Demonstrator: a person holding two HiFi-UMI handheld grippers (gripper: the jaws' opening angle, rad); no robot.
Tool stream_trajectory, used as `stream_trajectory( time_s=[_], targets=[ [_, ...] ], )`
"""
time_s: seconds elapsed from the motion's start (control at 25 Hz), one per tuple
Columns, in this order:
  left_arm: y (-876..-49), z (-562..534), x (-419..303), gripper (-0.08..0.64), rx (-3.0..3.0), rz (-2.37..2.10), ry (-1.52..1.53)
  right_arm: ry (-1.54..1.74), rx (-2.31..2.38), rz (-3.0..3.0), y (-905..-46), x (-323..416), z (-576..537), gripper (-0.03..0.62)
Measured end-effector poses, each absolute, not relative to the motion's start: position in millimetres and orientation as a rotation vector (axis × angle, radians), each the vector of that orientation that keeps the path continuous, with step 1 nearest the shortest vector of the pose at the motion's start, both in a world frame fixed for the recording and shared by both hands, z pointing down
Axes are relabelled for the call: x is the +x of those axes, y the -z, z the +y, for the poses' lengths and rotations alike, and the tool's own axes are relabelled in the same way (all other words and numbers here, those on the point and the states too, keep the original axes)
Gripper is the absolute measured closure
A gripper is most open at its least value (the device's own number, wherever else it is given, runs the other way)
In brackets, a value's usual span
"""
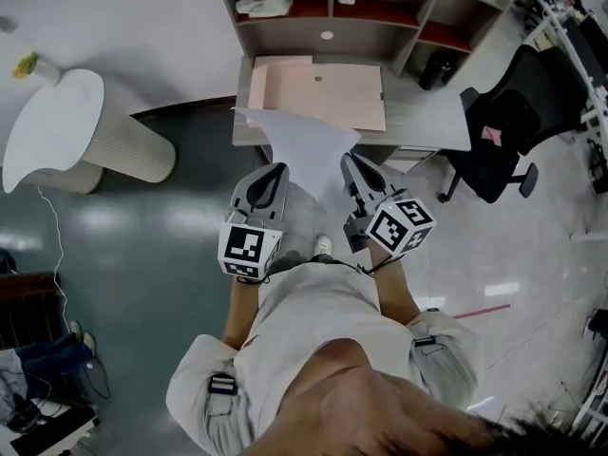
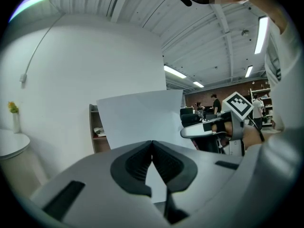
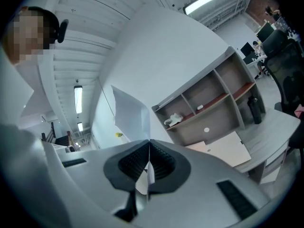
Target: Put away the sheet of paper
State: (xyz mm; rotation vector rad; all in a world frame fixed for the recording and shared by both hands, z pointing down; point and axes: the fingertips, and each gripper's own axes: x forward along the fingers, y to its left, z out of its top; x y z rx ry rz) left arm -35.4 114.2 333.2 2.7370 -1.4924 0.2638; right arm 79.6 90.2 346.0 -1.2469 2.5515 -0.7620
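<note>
The sheet of paper (image 1: pixel 302 141) is off the table (image 1: pixel 427 126), held in the air between both tongs. The left tongs (image 1: pixel 275 171) are closed on the sheet's near left edge. In the left gripper view the jaws meet with the white sheet pinched between the pads (image 2: pixel 166 163). The right tongs (image 1: pixel 351 161) are closed on the near right edge, and in the right gripper view the sheet rises from the closed jaws with a bend.

The sheet's far edge lies over the table's near edge. Its far left corner reaches toward the table's near left corner.

A pink board (image 1: pixel 323 93) lies flat on the table, at the left half. A shelf unit (image 1: pixel 380 12) stands along the table's far edge, with a crumpled white cloth (image 1: pixel 264 5) in its left compartment.

Bare table surface shows right of the pink board, up to the near right corner. A black office chair (image 1: pixel 503 131) stands just beside that corner. A round white stand (image 1: pixel 52 126) is well apart, off the table's left edge. Open floor (image 1: pixel 161 245) lies between them.
</note>
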Motion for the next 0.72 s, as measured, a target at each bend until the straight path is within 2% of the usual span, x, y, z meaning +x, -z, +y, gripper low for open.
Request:
stream_trajectory(
  time_s=[0.72],
  targets=[
    [-341,63,-26,0.540,2.767,-1.405,-0.267,0.777,-1.310,2.514,-353,87,49,0.572]
  ],
)
